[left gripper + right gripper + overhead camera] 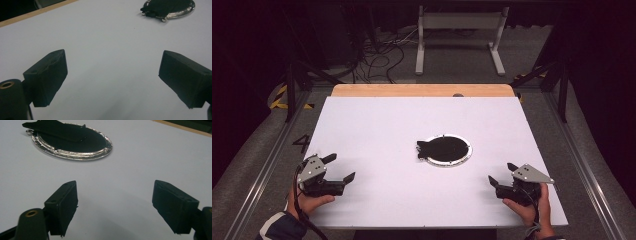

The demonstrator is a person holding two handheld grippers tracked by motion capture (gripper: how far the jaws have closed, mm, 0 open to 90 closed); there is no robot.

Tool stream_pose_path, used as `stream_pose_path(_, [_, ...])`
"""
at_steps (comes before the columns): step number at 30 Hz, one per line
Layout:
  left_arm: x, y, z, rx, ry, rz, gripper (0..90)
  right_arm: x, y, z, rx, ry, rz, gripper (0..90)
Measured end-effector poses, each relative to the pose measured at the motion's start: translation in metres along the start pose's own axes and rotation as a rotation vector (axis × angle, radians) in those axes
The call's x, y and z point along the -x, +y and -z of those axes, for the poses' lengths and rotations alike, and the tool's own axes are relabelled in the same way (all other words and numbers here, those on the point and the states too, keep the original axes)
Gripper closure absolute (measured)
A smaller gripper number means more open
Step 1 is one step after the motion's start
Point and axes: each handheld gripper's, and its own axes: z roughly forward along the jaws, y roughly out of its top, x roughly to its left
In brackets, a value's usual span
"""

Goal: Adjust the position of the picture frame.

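Note:
A round silver-rimmed dish (469, 151) sits near the middle of the white table, with a dark flat object (443, 147) lying on it and jutting over its left edge. The same dish (183, 11) appears at the top right of the left gripper view, and as the dish (75, 153) at the upper left of the right gripper view. My left gripper (342, 167) rests at the table's near left, jaws wide apart and empty. At the near right, my right gripper (503, 174) is open too, nothing between its jaws. Both point toward the dish from a distance.
The white sheet (377, 130) covers a wooden tabletop whose bare strip (422, 90) shows along the far edge. Beyond it stand a white metal frame (459, 37) and loose cables (379, 57) on the floor. Metal rails (579, 160) run along both sides.

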Motion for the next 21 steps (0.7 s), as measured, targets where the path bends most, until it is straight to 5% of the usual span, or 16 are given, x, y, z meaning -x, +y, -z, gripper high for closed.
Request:
stream_pose_path(8, [0.003,0.000,0.002,-0.013,0.015,-0.020,12.7,-0.003,0.003,0.000,0.005,-0.006,0.013,20.5])
stream_pose_path(15, [-0.001,0.007,-0.005,-0.011,-0.010,-0.026,27.7,-0.005,0.004,-0.003,0.005,0.002,0.008,26.1])
stream_pose_path(21, [-0.003,0.025,-0.022,-0.003,-0.063,-0.053,46.4,-0.008,0.006,-0.006,0.005,0.036,-0.019,46.2])
